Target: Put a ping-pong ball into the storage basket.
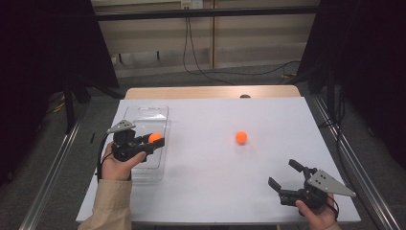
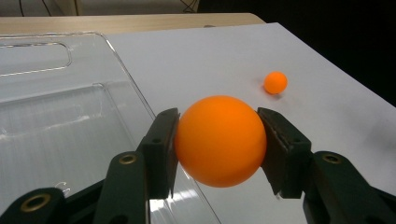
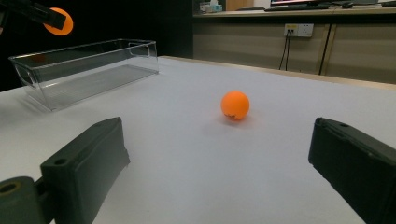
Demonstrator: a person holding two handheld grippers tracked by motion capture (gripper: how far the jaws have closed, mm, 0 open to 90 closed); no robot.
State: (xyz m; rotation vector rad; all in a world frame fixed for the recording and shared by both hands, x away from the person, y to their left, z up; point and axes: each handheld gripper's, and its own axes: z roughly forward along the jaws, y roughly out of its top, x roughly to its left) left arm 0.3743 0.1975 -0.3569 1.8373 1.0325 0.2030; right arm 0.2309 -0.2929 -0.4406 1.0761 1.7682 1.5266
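Left gripper (image 2: 219, 140) clamps orange ball (image 2: 220, 141); right gripper (image 3: 219, 163) gapes, seemingly empty.

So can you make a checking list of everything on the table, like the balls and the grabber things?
Surface: white table, wooden strip at its far edge.
Job's things: one orange ball gripped over the near right edge of the clear bin; second ball loose mid-table; nothing seen inside the bin.
Clutter: nothing seen.
Grippers: left gripper shut on the orange ball; right gripper open, low at the near right corner.
Cables: black cables on the floor behind.
Surroundings: dark curtains, wood-panelled wall.
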